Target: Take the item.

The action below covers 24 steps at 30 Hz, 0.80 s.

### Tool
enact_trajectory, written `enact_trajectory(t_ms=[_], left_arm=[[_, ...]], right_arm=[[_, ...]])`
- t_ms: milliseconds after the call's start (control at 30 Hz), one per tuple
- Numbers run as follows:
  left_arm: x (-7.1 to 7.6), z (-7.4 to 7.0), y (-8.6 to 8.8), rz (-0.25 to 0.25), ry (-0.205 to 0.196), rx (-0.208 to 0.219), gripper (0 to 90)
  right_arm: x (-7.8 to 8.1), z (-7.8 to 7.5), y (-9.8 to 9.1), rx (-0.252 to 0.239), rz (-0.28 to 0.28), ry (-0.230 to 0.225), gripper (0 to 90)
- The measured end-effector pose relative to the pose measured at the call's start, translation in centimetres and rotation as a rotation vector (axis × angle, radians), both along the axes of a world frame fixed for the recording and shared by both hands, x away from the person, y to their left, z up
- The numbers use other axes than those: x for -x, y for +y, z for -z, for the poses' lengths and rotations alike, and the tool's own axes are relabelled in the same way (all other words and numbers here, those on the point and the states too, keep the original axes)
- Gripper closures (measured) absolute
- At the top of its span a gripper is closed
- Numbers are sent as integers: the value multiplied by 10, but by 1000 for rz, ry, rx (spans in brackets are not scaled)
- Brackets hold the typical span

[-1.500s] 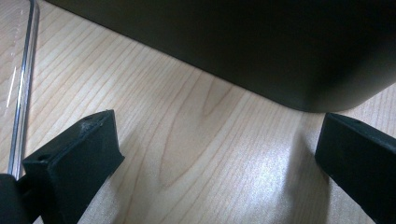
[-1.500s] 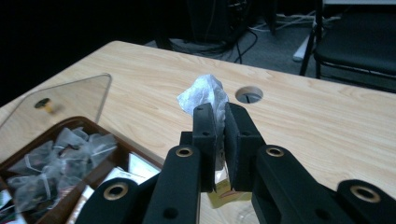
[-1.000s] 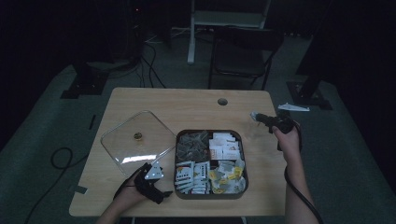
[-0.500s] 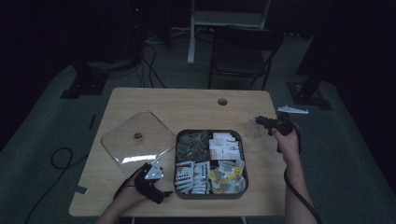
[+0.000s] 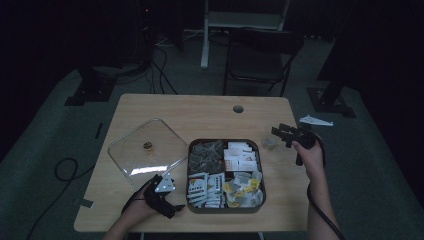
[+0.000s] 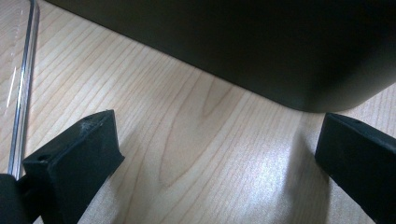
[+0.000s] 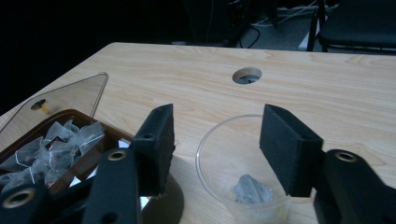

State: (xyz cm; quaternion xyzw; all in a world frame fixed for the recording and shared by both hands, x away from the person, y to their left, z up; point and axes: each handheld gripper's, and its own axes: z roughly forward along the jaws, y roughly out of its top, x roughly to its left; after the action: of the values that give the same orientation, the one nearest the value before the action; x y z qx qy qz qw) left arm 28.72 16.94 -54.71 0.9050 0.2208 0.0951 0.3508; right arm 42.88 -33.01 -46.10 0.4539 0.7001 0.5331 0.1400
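A dark square box (image 5: 226, 210) with several compartments of tea bags and packets sits at the table's middle. My left gripper (image 5: 176, 206) lies at its near left corner. Its jaws stand open on bare wood in front of the box's black wall (image 6: 243, 42), with nothing between them. A clear plastic cup (image 5: 271, 143) stands just right of the box. My right gripper (image 7: 217, 126) hovers open over the cup (image 7: 243, 158), one jaw on each side of its rim. A tea bag (image 7: 252, 189) lies in the cup's bottom.
The box's clear lid (image 5: 147, 148) lies flat on the table to the left, its edge (image 6: 22, 93) close to my left gripper. A round cable hole (image 7: 247, 75) sits beyond the cup. A chair (image 5: 260, 55) stands behind the table.
The right hand and gripper have come down and slightly nearer, and the cup now shows lower, beside the box. The left gripper has stayed put.
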Motion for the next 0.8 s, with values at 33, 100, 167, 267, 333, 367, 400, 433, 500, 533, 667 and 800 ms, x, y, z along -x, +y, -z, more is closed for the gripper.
enact_trajectory(t_ms=[33,100,167,267,333,367,400,433,500,533,667,800], left_arm=[[0,0,0,0,0,0,4],[0,0,0,0,0,0,4],[0,0,0,0,0,0,4],[0,0,0,0,0,0,4],[0,0,0,0,0,0,4],[0,0,0,0,0,0,4],[0,0,0,0,0,0,4],[0,0,0,0,0,0,4],[0,0,0,0,0,0,4],[0,0,0,0,0,0,4],[0,0,0,0,0,0,4],[0,0,0,0,0,0,4]], right_arm=[[1,0,0,-7,-1,-3,428],[2,0,-1,-12,-1,-6,428],[3,2,-2,-11,5,-23,342],[6,2,-5,-11,6,-37,272],[7,2,-5,-12,7,-41,260],[9,2,-7,-10,17,-49,234],[9,2,-7,-10,17,-49,234],[10,2,-7,-15,19,-54,231],[14,2,-8,-25,16,-65,231],[15,2,-8,-25,14,-66,231],[24,1,-8,-6,8,-76,211],[30,3,-8,4,4,-81,185]])
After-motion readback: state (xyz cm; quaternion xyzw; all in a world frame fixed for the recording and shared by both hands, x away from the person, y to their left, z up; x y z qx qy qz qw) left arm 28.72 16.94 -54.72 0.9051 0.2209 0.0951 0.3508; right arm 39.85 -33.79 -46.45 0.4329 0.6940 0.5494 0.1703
